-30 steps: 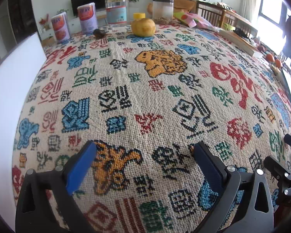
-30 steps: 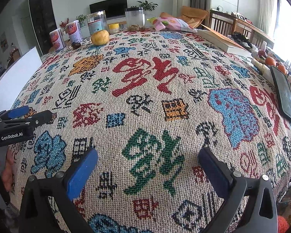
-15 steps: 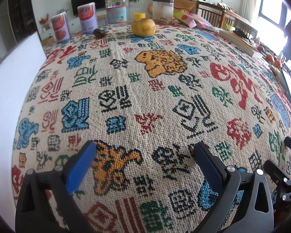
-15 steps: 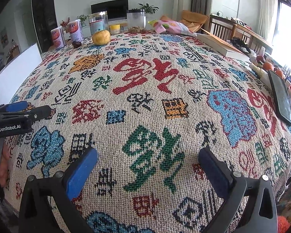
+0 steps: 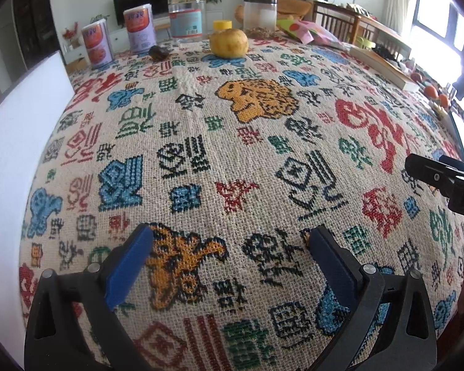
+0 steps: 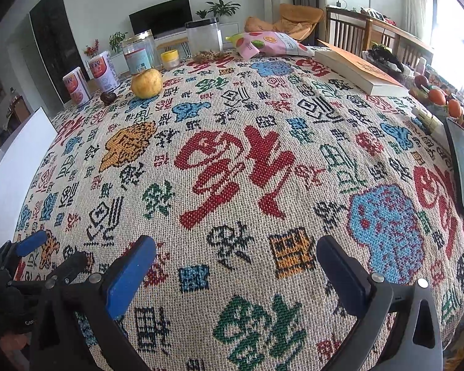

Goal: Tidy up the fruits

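Observation:
A yellow round fruit point(image 5: 228, 42) point(image 6: 146, 83) rests at the far edge of the patterned tablecloth point(image 5: 232, 160) point(image 6: 232, 154), with a small dark brown fruit point(image 5: 158, 53) point(image 6: 108, 98) to its left. Orange and red fruits point(image 6: 437, 95) point(image 5: 431, 91) lie at the table's far right. My left gripper point(image 5: 229, 259) hovers open over the near edge with nothing between its blue pads. My right gripper point(image 6: 236, 266) is open and empty too, further over the cloth. Each gripper shows at the side of the other's view.
Two printed cans point(image 5: 97, 44), a clear jar point(image 5: 187, 20), a yellow-lidded pot point(image 6: 169, 59) and a plastic canister point(image 6: 204, 37) line the far edge. A snack bag point(image 6: 269, 43), a book point(image 6: 360, 69) and a dark phone point(image 6: 462, 170) lie right. A white board point(image 5: 12, 142) stands left.
My right gripper has moved forward over the table, so it now sits higher at the right of the left wrist view. My left gripper has barely moved. Both stay open.

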A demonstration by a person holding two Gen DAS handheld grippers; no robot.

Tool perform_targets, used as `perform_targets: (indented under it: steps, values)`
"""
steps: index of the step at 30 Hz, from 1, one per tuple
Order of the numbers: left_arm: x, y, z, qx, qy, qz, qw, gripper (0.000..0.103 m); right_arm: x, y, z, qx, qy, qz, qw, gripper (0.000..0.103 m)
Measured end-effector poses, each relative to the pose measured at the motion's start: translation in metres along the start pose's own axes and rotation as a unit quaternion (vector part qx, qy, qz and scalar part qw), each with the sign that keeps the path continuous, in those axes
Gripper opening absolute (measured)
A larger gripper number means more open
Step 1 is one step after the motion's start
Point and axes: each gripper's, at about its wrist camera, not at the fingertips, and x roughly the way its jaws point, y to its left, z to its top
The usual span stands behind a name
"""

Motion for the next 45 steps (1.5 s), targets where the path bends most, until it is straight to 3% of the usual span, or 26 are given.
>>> perform_targets:
  steps: [4, 10, 18, 24, 25, 26, 28, 30, 32, 35, 36, 38, 40, 43, 45]
  values:
    - [0.000, -0.001, 0.000, 0.001, 0.000, 0.002, 1.0000, 0.102, 0.013, 0.003, 0.005, -0.014, -0.026, 0.017, 0.999, 0.103]
    - [0.002, -0.003, 0.000, 0.002, 0.001, 0.003, 1.0000, 0.102, 0.018, -0.010, 0.000, 0.020, -0.025, 0.072, 0.997, 0.103]
    - [0.002, -0.005, 0.000, 0.005, -0.001, 0.011, 0.9999, 0.102, 0.021, -0.017, 0.002, 0.048, -0.025, 0.063, 0.997, 0.103]
    - [-0.003, -0.016, 0.000, 0.021, -0.011, 0.047, 0.9986, 0.102, 0.025, -0.002, 0.004, 0.005, -0.009, 0.060, 0.998, 0.103]
    - [-0.002, -0.014, 0.001, 0.013, -0.006, 0.048, 0.9987, 0.102, 0.028, 0.004, 0.004, -0.015, 0.000, 0.055, 0.998, 0.103]
    - [-0.001, -0.011, 0.005, -0.013, 0.025, 0.053, 0.9982, 0.102, 0.031, 0.012, 0.006, -0.041, 0.018, 0.038, 0.998, 0.103]
    - [-0.003, -0.006, 0.020, -0.072, 0.111, 0.091, 0.9870, 0.100, 0.039, 0.024, 0.015, -0.097, 0.090, 0.022, 0.991, 0.103]
    - [-0.035, -0.006, 0.037, -0.093, 0.109, 0.124, 0.9820, 0.100, 0.031, 0.020, 0.035, -0.098, 0.136, 0.060, 0.984, 0.103]
    - [-0.084, -0.006, 0.053, -0.098, 0.078, 0.094, 0.9876, 0.100, 0.014, 0.025, 0.054, -0.158, 0.133, 0.054, 0.977, 0.103]
    - [-0.167, 0.007, 0.069, -0.101, 0.046, 0.026, 0.9935, 0.101, -0.017, 0.036, 0.075, -0.287, 0.132, 0.031, 0.948, 0.103]
    - [-0.192, 0.015, 0.074, -0.095, 0.043, 0.018, 0.9944, 0.101, -0.028, 0.037, 0.082, -0.318, 0.134, 0.023, 0.938, 0.103]
    - [-0.247, 0.040, 0.079, -0.102, 0.029, 0.041, 0.9935, 0.101, -0.045, 0.038, 0.096, -0.363, 0.151, -0.005, 0.919, 0.103]
    - [-0.300, 0.074, 0.076, -0.146, 0.009, 0.072, 0.9866, 0.101, -0.061, 0.040, 0.114, -0.375, 0.171, -0.027, 0.911, 0.103]
    - [-0.359, 0.120, 0.051, -0.214, -0.002, 0.122, 0.9692, 0.101, -0.077, 0.051, 0.141, -0.341, 0.191, -0.040, 0.920, 0.103]
    - [-0.383, 0.141, 0.025, -0.235, 0.000, 0.177, 0.9559, 0.101, -0.078, 0.065, 0.148, -0.308, 0.210, -0.028, 0.928, 0.103]
